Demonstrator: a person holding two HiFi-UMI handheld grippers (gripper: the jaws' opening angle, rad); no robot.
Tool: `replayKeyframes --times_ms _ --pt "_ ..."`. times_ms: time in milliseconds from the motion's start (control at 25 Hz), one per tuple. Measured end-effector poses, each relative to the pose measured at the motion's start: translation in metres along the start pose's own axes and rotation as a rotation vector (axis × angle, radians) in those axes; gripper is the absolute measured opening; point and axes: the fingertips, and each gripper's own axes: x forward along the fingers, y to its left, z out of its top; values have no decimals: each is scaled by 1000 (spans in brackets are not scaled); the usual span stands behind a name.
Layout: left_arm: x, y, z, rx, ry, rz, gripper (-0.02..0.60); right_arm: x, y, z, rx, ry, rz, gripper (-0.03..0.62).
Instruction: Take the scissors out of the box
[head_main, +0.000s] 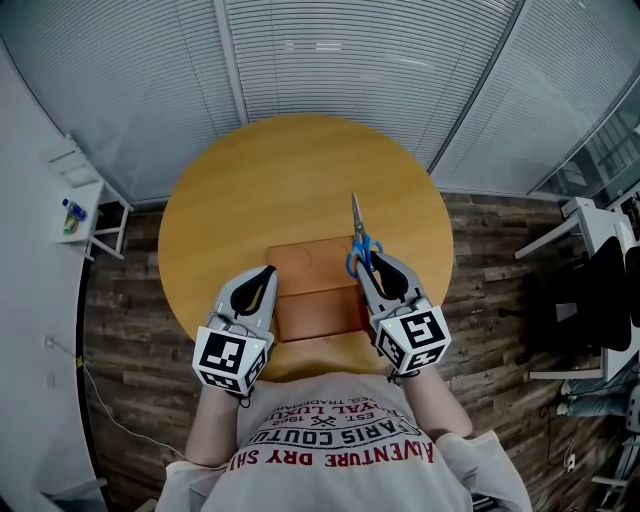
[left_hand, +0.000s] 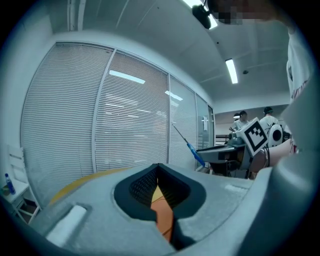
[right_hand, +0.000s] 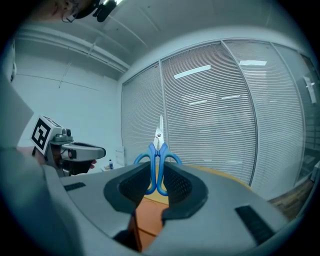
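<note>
Round wooden table fills the middle of the head view, and on its near half sits the flat orange-brown box, square to the person. Either side of it come the two grey grippers. The left gripper hovers at the box's near left corner. In its own view its jaws come together at the tips with nothing between them, just a sliver of the orange box showing through behind. Over on the other side, the right gripper is at the box's far right corner, and it's got them: the scissors are out of the box and up in the air! Its pads are pinching in on the handle loops, one pad against each side. The blades run out ahead of the jaws, away from the person, over bare tabletop. And a good look at them from the right gripper view: two bright blue plastic loops, rounded and about the same size, narrowing to a blue neck. Above that, slim silver blades are closed flat together to a sharp point, with a small round pivot where they cross.
</note>
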Motion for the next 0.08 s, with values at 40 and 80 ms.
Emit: replayKeyframes --times_ms 40,80 --pt "0 2 0 -1 0 0 9 2 1 0 0 0 2 89" --pt "-1 4 0 -1 0 1 9 4 3 1 -1 0 3 89"
